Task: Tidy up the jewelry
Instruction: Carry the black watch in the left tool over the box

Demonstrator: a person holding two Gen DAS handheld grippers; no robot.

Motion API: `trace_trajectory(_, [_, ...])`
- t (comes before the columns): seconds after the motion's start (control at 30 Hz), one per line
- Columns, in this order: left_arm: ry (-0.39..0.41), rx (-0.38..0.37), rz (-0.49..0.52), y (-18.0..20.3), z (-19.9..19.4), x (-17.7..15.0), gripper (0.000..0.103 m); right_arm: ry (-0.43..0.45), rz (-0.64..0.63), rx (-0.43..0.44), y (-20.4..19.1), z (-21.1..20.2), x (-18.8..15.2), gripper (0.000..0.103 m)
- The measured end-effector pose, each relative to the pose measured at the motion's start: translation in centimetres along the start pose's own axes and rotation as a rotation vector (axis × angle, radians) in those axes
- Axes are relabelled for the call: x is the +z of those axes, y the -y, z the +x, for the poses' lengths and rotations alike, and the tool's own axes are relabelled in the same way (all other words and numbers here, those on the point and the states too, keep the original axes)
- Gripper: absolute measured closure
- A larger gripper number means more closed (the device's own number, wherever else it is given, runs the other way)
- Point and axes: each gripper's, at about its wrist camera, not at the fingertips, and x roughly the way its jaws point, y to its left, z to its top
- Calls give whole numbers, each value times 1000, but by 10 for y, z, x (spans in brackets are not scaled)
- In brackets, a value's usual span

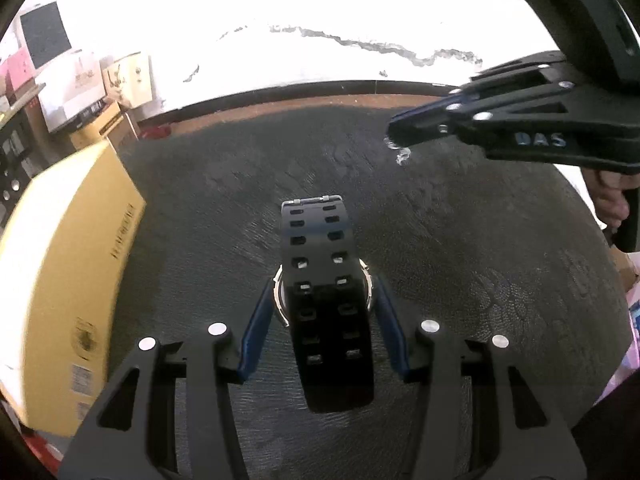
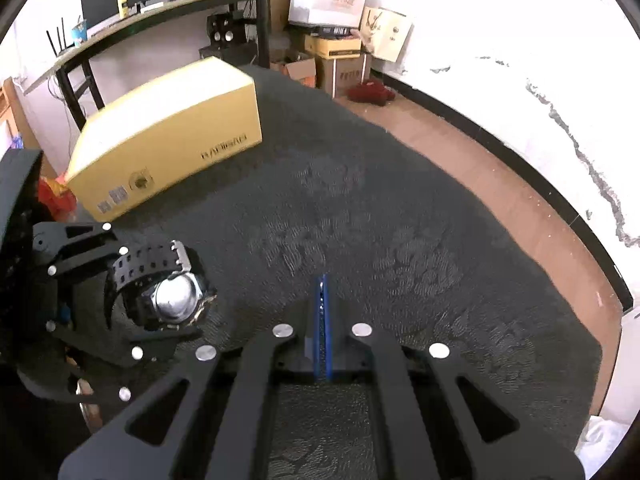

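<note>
My left gripper [image 1: 325, 292] is shut on a black wristwatch [image 1: 320, 280], held by its case above the dark mat [image 1: 480, 240]; the perforated strap stands up between the blue pads. The watch's shiny case back shows in the right wrist view [image 2: 176, 300], with the left gripper [image 2: 160, 300] around it. My right gripper [image 2: 322, 284] is shut, pads pressed together. In the left wrist view the right gripper [image 1: 394, 132] holds a small silvery piece of jewelry [image 1: 396, 152] that dangles from its tips.
A yellow cardboard box [image 2: 168, 136] lies on the mat at the left, also in the left wrist view [image 1: 60, 260]. Brown floor [image 2: 500, 184] and a white wall lie beyond the mat's edge. Stacked boxes [image 2: 340, 20] and a desk [image 2: 160, 16] stand behind.
</note>
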Motion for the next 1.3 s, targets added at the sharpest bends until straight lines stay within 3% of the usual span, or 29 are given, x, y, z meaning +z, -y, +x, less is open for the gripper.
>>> trace_trajectory(0.33, [3,46,-55,-110,-87,28,54,60,-86,17,-81,-53,84,101])
trace_trajectory(0.6, [-42,133,-112,-228,-151,18,54,90,-112,108,-164,-52,165,101])
trace_trajectory(0.97, [-70,234,-200,-353,-174,-19,54,37,-139,191,-257,23,242,101])
trace_trajectory(1.3, [-115,232,-262,-400,-124,-46,54,-58,-119,169,-284,119,266,101])
